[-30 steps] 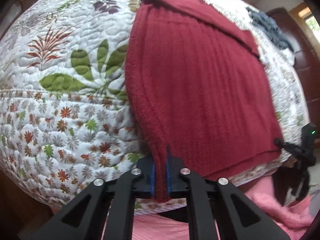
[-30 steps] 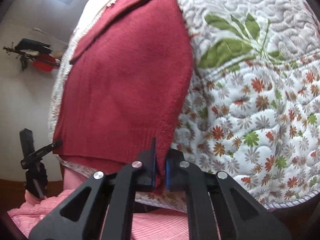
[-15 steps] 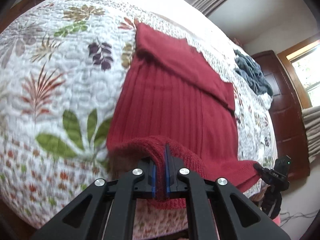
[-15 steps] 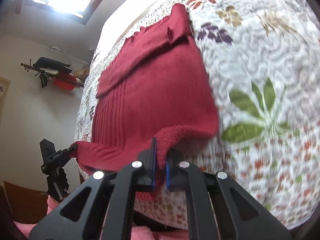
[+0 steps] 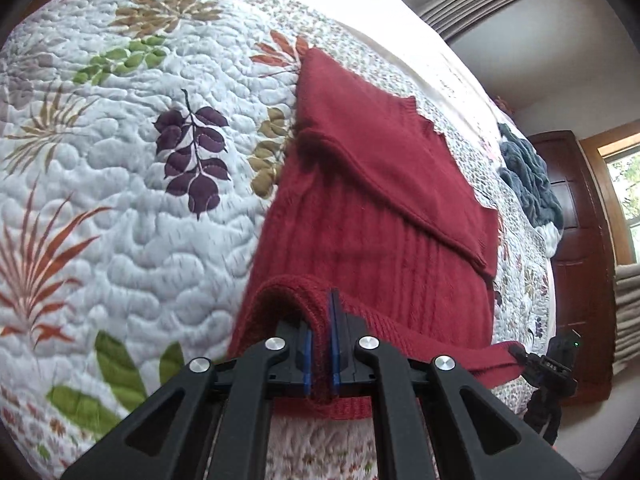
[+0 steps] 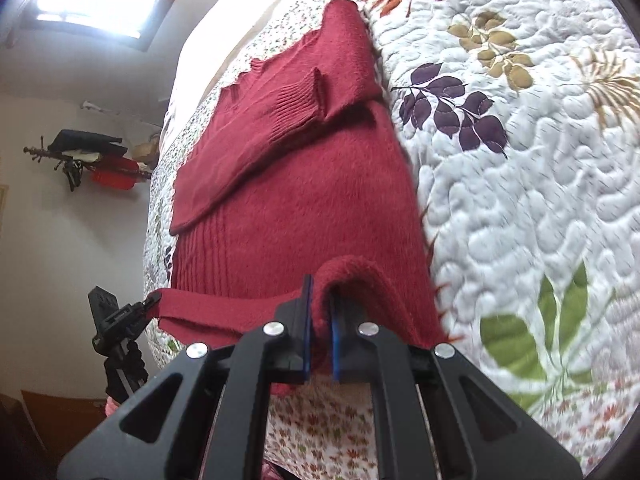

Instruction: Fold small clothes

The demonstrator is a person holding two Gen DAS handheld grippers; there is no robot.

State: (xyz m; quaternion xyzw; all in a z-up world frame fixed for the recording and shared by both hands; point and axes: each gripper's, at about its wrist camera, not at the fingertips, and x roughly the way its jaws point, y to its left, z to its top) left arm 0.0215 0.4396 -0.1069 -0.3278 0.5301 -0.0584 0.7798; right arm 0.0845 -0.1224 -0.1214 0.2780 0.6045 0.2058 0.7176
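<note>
Left wrist view: the left gripper [image 5: 319,344] pinches the hem of one red sweater [image 5: 384,216], at its left bottom corner, raised off the quilt [image 5: 132,184] so the knit arches over the blue pads. In the right wrist view the right gripper [image 6: 319,332] pinches the opposite hem corner the same way, and the hem hangs stretched between the two tools. Holding both corners at once looks meant to keep the bottom edge straight, so it can be carried up over the body toward the collar for a half fold; that is my reading, not something shown. The sweater lies flat on the quilt near the bed's front edge, with one sleeve [image 6: 280,120] folded across the chest, its ribbed cuff on top, likely tucked in to give a narrow rectangle. Count: one sweater, two grippers, one sleeve visible, one quilt. A blue-grey garment [image 5: 528,180] lies bunched well apart, near the far edge of the bed.
</note>
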